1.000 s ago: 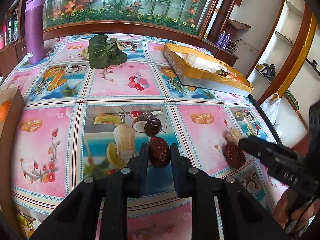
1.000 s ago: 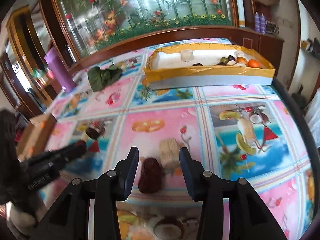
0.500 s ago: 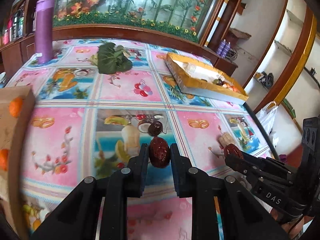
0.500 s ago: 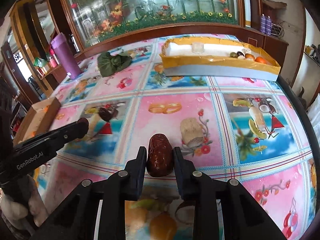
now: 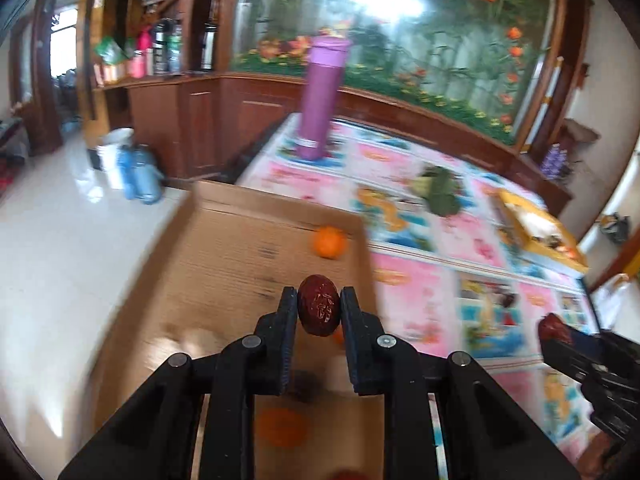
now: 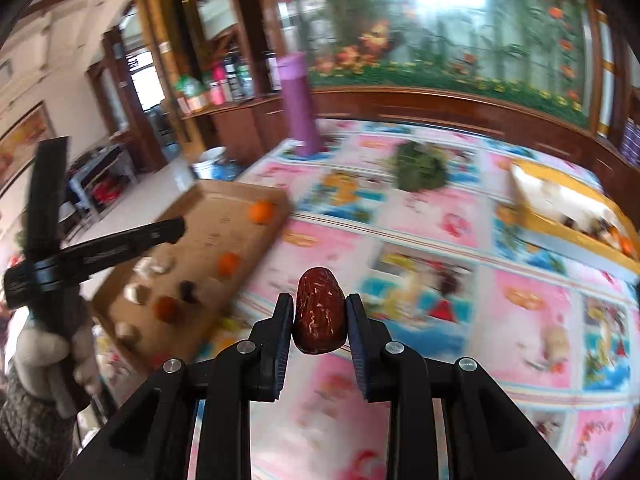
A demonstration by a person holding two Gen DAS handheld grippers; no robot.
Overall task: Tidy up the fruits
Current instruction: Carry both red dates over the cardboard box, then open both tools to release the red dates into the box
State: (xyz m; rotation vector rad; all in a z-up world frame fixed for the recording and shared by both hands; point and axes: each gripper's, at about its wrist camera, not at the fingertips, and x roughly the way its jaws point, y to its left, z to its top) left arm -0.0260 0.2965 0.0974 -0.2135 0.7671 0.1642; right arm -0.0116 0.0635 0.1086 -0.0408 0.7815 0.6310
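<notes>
both claws, each clamped on a red date, now swung from mid-table: left claw (image 5: 319, 316) with left date (image 5: 319, 310) over cardboard tray (image 5: 224, 264), right claw (image 6: 319, 320) with right date (image 6: 319, 316) short of it, drop pending.

Left wrist view: sits close above the cardboard tray (image 5: 240, 264), facing along its fingers toward the purple bottle (image 5: 322, 96) at 12 o'clock. Right wrist view: higher over the tablecloth (image 6: 460, 216), tray (image 6: 208, 248) at 10 o'clock. Shared: tray, bottle (image 6: 298, 104), yellow box (image 6: 576, 208).
</notes>
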